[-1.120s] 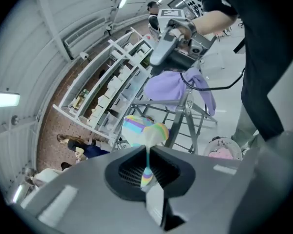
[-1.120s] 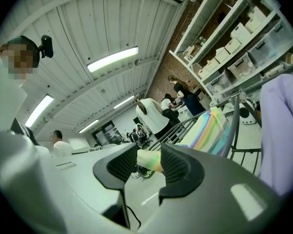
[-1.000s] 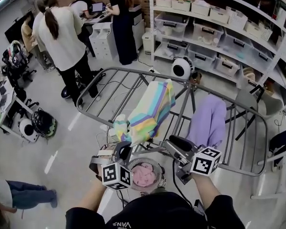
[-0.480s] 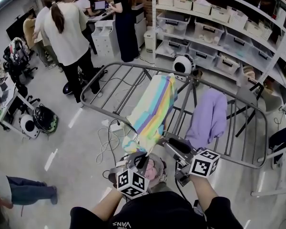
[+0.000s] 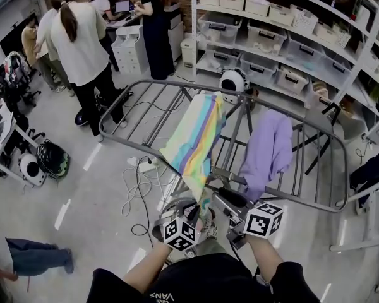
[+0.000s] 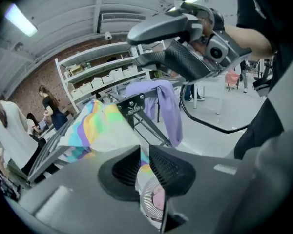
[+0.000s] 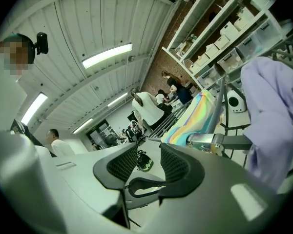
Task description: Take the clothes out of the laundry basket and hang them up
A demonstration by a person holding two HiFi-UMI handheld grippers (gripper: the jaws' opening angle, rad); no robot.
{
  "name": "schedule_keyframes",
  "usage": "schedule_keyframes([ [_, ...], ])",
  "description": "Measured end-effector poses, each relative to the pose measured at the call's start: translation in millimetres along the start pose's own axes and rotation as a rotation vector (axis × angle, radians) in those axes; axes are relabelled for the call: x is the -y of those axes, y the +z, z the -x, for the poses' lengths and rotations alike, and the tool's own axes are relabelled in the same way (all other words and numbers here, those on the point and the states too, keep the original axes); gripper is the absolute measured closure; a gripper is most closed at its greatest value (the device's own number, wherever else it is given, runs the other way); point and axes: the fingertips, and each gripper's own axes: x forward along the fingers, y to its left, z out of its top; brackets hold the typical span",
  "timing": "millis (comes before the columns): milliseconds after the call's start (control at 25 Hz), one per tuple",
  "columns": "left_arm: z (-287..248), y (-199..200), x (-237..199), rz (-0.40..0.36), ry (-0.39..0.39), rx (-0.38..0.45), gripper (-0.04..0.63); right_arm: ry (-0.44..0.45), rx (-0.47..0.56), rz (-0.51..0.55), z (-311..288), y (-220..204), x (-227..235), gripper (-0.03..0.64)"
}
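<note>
Head view, looking steeply down onto a grey metal drying rack (image 5: pixel 115 109) that fills the centre of the frame; a rainbow-striped cloth (image 5: pixel 192 137) lies draped over the rack's middle bars and runs down toward the lower centre; a lilac garment (image 5: pixel 268 150) hangs over the bars to the right of it, apart from the striped cloth.

Left hand-held gripper (image 6: pixel 144 152), at lower centre of the head view below the rack's near rail; its jaws are closed on the lower edge of the rainbow-striped cloth, which shows in the narrow slit between the pads in the left gripper view.

Right hand-held gripper (image 7: pixel 149 147), just right of the left one in the head view; its jaws stand apart with nothing between them, only floor and distant room visible through the gap; the rack's bars and the lilac garment lie at the right of the right gripper view.

Round laundry basket (image 6: pixel 147 209), seen under the left jaws in the left gripper view, holding a pink garment (image 6: pixel 157 199); in the head view it is largely covered by the left hand-held gripper.

Background: shelving with storage bins (image 5: pixel 271 36) at upper right; standing people (image 5: pixel 82 43) at upper left; loose cables on the floor (image 5: pixel 139 182) left of the rack.
</note>
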Motion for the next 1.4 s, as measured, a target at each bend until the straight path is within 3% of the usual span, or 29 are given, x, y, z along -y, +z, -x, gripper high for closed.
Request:
schedule_keyframes([
  [160, -2.3, -19.0, 3.2, 0.046, -0.002, -0.042, 0.508, -0.028, -0.02, 0.0, 6.8, -13.4, 1.8, 0.477],
  [320, 10.5, -30.0, -9.4, 0.085, 0.055, -0.045, 0.503, -0.054, -0.028, -0.012, 12.8, -26.6, 6.5, 0.477],
  [560, 46.9, -30.1, -43.5, 0.135, 0.193, 0.017, 0.503, -0.085, -0.042, 0.018, 14.6, -41.8, 2.5, 0.477],
  [800, 82.8, -11.8, -54.7, 0.166, 0.24, 0.095, 0.503, -0.106, -0.05, 0.038, 17.5, -46.2, -6.1, 0.477],
  [1080, 125.6, 18.2, -70.1, 0.185, 0.34, 0.2, 0.503, -0.12, -0.048, 0.156, 19.2, -36.4, -12.2, 0.479],
  [1400, 158.5, 42.7, -59.4, 0.233, 0.468, 0.244, 0.503, -0.076, -0.06, 0.268, 34.3, -15.4, -19.3, 0.5],
])
